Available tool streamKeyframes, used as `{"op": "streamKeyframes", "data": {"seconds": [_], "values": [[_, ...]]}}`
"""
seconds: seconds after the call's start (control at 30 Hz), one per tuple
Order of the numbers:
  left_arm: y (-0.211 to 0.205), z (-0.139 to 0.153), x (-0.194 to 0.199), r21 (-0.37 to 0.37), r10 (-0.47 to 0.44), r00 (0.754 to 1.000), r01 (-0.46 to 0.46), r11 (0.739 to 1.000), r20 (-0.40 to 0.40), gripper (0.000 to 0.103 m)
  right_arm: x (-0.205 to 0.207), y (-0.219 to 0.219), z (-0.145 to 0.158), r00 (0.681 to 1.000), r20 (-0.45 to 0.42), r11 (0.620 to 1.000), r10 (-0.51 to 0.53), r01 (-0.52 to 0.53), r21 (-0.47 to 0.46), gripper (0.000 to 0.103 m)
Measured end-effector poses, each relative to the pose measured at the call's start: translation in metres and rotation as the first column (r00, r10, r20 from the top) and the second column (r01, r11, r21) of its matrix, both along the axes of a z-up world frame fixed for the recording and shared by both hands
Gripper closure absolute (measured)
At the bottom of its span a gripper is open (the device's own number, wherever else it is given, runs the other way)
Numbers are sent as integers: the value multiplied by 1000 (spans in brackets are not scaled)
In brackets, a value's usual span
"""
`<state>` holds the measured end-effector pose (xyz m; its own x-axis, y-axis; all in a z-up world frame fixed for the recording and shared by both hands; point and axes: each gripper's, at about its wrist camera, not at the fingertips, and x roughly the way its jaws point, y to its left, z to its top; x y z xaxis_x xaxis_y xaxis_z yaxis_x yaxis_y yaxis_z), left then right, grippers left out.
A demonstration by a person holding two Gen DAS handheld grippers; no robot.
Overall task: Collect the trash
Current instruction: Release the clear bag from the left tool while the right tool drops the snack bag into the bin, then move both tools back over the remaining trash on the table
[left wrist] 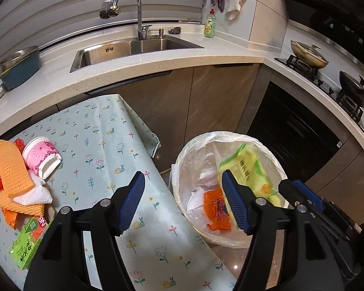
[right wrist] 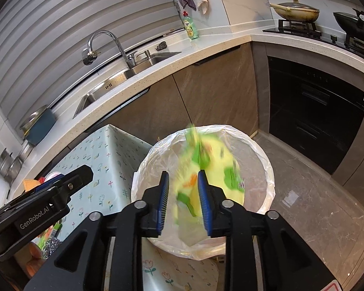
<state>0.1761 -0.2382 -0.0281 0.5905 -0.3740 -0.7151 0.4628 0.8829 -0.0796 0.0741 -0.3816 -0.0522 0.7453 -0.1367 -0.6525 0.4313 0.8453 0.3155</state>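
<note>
Right wrist view: right gripper [right wrist: 183,201], jaws slightly apart, pads clear of the blurred yellow-green wrapper [right wrist: 206,169] beyond them, over the lined trash bin [right wrist: 267,167]. Left wrist view: left gripper [left wrist: 185,203], jaws wide apart and empty, bin ahead-right; pink paper cup [left wrist: 42,156] and orange foam netting [left wrist: 13,169] on the table [left wrist: 104,133] to its left.

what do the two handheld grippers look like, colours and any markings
Both the left gripper and right gripper have glossy black plastic bodies with silver pivot pins and blue ribbed finger pads. The right wrist view shows white GenRobot.AI lettering on the left one's side.
</note>
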Motion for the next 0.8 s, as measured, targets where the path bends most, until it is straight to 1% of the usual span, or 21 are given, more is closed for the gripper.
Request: {"op": "streamKeyframes", "data": {"seconds": [0.13,0.23,0.33,0.8], "values": [[9,2,-1,-3,16,1000,-16,1000,4,38,-1,6,4,1000,7,1000,11,-11,-4,74],[17,3,-3,-4,30,999,-30,1000,10,35,-3,13,10,999,19,1000,27,-27,-14,69],[24,6,-6,-6,43,999,-43,999,15,35,-6,21,15,999,28,999,40,-39,-27,67],[72,26,-23,-32,114,993,-113,993,42,35,-15,66,41,991,61,992,116,-113,-58,65]]}}
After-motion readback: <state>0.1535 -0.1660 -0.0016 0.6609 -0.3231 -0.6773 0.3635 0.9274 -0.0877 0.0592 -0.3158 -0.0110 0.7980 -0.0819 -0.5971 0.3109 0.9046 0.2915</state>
